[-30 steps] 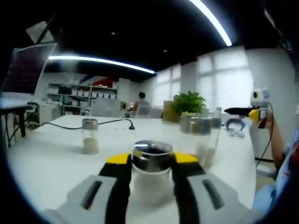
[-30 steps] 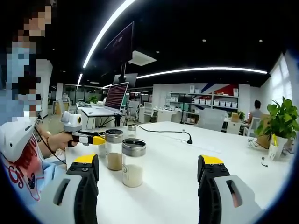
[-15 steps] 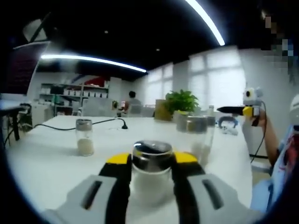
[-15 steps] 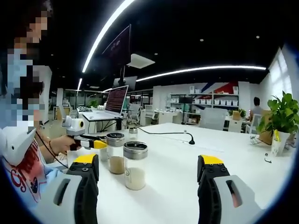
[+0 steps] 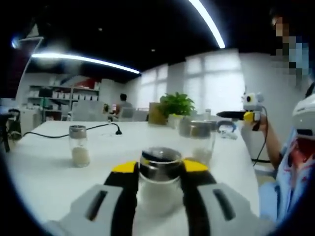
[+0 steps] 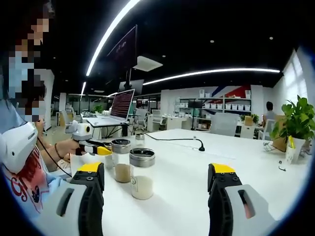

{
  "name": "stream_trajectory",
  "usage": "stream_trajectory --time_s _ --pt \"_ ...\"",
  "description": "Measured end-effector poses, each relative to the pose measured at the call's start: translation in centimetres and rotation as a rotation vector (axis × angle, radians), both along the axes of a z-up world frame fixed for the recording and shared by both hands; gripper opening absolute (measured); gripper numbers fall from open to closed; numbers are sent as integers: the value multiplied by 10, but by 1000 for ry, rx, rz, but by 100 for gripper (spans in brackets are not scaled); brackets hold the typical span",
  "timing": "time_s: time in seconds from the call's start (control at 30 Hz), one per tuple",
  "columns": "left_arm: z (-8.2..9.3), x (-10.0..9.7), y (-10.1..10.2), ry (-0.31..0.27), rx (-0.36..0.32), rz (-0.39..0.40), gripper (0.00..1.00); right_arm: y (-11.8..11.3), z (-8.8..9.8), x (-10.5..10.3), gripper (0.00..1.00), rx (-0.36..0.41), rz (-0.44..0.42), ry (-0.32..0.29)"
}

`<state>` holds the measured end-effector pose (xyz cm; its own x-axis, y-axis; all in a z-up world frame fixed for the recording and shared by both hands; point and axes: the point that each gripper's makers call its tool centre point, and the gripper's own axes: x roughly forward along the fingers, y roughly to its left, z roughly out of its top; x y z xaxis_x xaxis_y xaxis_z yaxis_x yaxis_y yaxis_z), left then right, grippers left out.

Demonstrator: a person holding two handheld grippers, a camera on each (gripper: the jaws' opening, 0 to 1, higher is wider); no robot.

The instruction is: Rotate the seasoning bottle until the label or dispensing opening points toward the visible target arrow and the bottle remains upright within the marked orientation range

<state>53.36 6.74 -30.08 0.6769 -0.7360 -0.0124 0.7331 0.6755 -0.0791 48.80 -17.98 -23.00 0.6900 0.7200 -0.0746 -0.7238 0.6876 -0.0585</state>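
Seasoning bottle [image 5: 160,182] sits upright between the left gripper [image 5: 158,173] jaws, low centre in the left gripper view: glass body, pale contents, metal cap. Yellow-tipped jaws are clamped against both sides of the bottle just under the cap. It stands on the white table [image 5: 44,167]. No label or target arrow can be made out.

In the right gripper view the same gripper [image 6: 101,149] comes in from the left, held by a person's hand [image 6: 66,147], its tip at the cluster of jars; the held bottle is hidden behind them there.

Two more metal-capped jars stand just beyond, near each other: one with pale fill [image 6: 141,173], one with brownish fill [image 6: 121,160] just behind it. A small jar [image 5: 78,146] stands well apart to the left in the left gripper view.

Right gripper [image 6: 157,196] has its jaws spread wide with nothing between them, over bare table. In the left gripper view it hangs at the right [image 5: 236,114], off the table edge.

Background: black cable [image 6: 172,139] across the table, potted plant [image 6: 294,129], laptop [image 6: 120,104] on a far desk.
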Motion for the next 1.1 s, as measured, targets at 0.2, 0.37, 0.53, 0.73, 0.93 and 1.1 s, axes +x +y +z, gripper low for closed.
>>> stream_trajectory --time_s 0.2,0.37,0.53,0.73,0.93,1.1 --pt "-1 3 -1 26 32 -60 35 -1 0 1 90 0 -6 2" --pt "-2 5 -1 25 39 -103 35 -5 -1 2 90 -9 -18 -1" --pt "-2 5 -4 37 58 -179 35 -3 -1 1 90 -14 -8 -4" --pt "-3 4 -5 57 91 -241 35 -2 -2 2 90 -18 -11 -3" --pt "-4 3 -5 70 123 -294 35 -2 -2 2 90 -19 -10 -1" --pt "2 5 -3 -17 121 -254 46 -2 -2 2 90 -21 -13 -5"
